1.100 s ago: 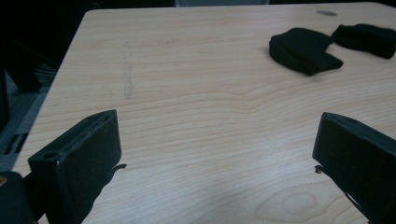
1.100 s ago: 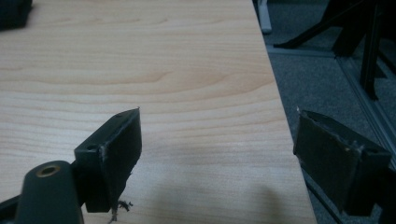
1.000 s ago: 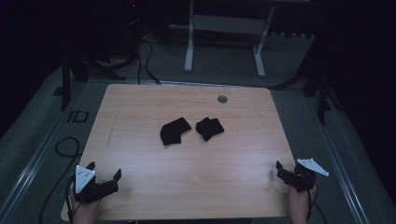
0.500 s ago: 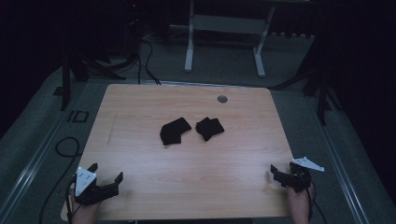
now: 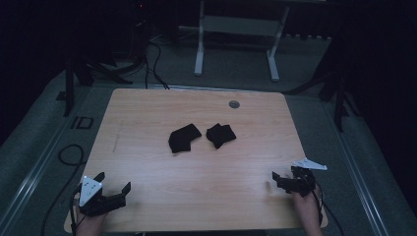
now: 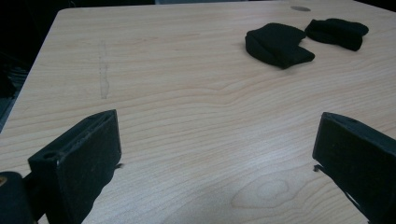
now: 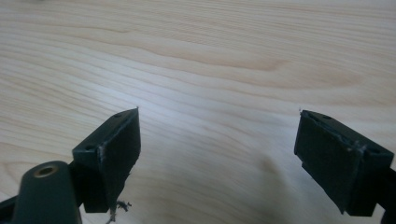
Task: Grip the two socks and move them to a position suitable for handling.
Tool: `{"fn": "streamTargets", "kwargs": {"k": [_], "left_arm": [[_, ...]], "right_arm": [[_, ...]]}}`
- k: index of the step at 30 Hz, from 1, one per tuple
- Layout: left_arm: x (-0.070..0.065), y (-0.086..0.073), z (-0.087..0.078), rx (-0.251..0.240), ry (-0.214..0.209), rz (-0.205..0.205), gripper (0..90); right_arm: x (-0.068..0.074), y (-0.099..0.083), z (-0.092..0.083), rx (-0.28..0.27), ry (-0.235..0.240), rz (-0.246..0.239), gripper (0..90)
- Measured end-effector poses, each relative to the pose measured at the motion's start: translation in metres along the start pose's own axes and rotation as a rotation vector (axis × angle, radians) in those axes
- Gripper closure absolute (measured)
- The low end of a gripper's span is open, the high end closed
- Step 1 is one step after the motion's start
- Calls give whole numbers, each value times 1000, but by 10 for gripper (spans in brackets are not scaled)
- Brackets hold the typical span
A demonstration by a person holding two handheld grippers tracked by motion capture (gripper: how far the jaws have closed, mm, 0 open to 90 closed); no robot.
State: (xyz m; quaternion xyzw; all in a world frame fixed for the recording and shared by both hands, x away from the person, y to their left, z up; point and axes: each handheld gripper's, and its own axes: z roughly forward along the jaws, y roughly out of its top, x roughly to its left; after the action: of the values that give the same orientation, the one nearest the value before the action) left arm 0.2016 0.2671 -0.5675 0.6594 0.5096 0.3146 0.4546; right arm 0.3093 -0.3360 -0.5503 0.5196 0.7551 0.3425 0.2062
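The left gripper [image 5: 112,191] is sitting at the 7 o'clock corner of the desk [image 5: 147,118], low over the wood, with its jaws standing wide apart and holding nothing. In the left gripper view the two black cloth items are lying ahead of those jaws toward 1 o'clock, which suggests the gripper is being aimed at them from a ready position.

The right gripper [image 5: 282,179] is sitting at the 4 o'clock edge of the desk, held by a hand [image 5: 307,211] that is coming in from the near side. Its jaws are also spread wide and are holding nothing; the right gripper view is looking onto bare wood grain between them.

Both grippers are lying well apart from the cloth, one on each near corner, probably so that each can take one piece.

Count at the desk centre: two dark cloth pieces, likely socks. The left cloth piece [image 5: 183,138] is lying folded at roughly 11 o'clock from centre; the right cloth piece [image 5: 221,134] is lying just beside it, with a narrow gap between them.

Farther off, at 12 o'clock near the far edge, one round grey grommet [image 5: 234,104] is set in the desk surface.
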Motion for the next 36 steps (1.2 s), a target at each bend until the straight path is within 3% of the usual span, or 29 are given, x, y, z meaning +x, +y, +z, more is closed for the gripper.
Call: {"fn": "streamTargets", "kwargs": {"k": [3, 10, 15, 17, 21, 27, 36], "left_arm": [[-1, 0, 0, -1, -4, 1, 15], [-5, 2, -1, -8, -7, 16, 15], [-7, 2, -1, -18, -13, 19, 15], [-8, 2, 0, -13, -17, 25, 15], [-9, 2, 1, -12, -28, 23, 15], [-10, 2, 1, -9, -35, 21, 15], [-11, 2, 2, -8, -41, 24, 15]], "right_arm": [[9, 9, 9, 26, 33, -23, 141], [34, 37, 28, 29, 70, -103, 139], [50, 58, 40, 9, 157, -117, 139], [58, 67, 46, 6, 161, -137, 138], [73, 86, 58, -3, 230, -172, 137], [92, 109, 83, 3, 265, -234, 138], [104, 135, 115, -4, 254, -244, 155]]}}
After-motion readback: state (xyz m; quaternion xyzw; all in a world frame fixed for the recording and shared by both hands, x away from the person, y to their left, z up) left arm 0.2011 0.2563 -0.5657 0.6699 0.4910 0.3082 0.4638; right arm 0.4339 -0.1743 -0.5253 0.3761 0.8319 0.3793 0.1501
